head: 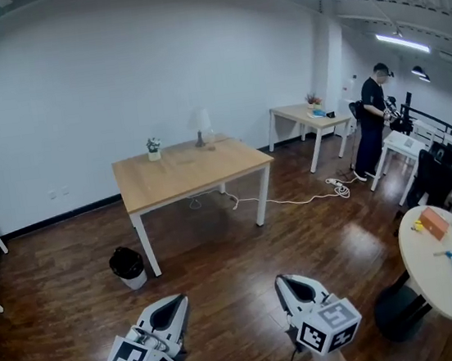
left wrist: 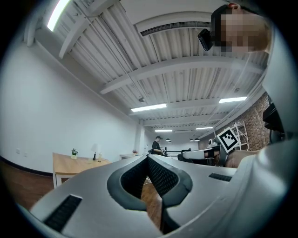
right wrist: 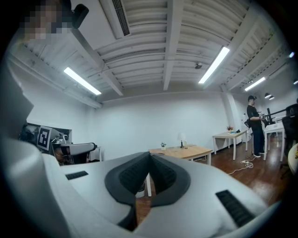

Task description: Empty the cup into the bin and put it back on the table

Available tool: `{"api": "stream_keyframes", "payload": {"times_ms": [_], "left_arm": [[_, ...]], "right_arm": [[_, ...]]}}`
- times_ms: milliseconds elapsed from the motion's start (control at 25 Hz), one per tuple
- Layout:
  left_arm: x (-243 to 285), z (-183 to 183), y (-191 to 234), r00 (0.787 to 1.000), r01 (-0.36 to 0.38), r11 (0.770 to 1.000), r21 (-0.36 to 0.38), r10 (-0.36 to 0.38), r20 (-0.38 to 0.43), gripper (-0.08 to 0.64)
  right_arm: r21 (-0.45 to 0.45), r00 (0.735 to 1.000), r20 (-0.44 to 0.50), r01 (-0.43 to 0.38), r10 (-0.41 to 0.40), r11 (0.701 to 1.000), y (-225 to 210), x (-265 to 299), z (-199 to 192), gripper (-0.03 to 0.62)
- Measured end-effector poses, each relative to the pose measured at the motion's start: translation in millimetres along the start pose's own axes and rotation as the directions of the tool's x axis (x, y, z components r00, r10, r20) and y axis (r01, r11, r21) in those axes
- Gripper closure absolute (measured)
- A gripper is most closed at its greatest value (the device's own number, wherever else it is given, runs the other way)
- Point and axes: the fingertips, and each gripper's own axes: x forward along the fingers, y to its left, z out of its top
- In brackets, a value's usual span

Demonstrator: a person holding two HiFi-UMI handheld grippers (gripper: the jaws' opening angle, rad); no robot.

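The cup (head: 211,144) is showing only as a tiny pale blur just beside the lamp (head: 200,126) on the wooden table (head: 184,173), in the upper middle of the head view, and it is too small to tell its contents. The bottom edge is cutting off the hands that are holding the grippers. The left gripper (head: 179,299) and the right gripper (head: 281,279) are sitting low in the frame, each with its jaws pressed together on nothing, pointing toward the table and well apart from the cup. The black-lined bin (head: 127,266) is standing on the floor by the table's lower-left leg.
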Motion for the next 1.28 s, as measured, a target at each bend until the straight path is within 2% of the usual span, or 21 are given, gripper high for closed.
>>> {"api": "stream_keyframes", "payload": {"times_ms": [200, 480, 1000, 1280], "left_arm": [[22.5, -5.0, 23.1, 1.000, -0.018, 1.000, -0.013, 0.018, 0.005, 0.569], [71.9, -15.6, 47.1, 1.000, -0.024, 1.000, 0.012, 0.024, -0.008, 0.569], [182.6, -30.1, 96.1, 0.994, -0.109, 0.993, 0.047, 0.109, 0.005, 0.569], [222.6, -38.5, 107.4, 0.990, -0.142, 0.987, 0.075, 0.141, 0.008, 0.569]], "right_arm": [[-0.009, 1.000, -0.003, -0.018, 0.018, 1.000, -11.8, 26.3, 5.9, 0.589], [0.004, 0.998, 0.006, -0.057, 0.057, 0.998, -45.6, 73.4, 10.4, 0.589], [0.012, 0.991, 0.015, -0.131, 0.131, 0.991, -140.5, 160.3, 31.3, 0.591], [0.008, 0.985, 0.032, -0.168, 0.168, 0.986, -179.7, 189.7, 37.3, 0.591]]}}
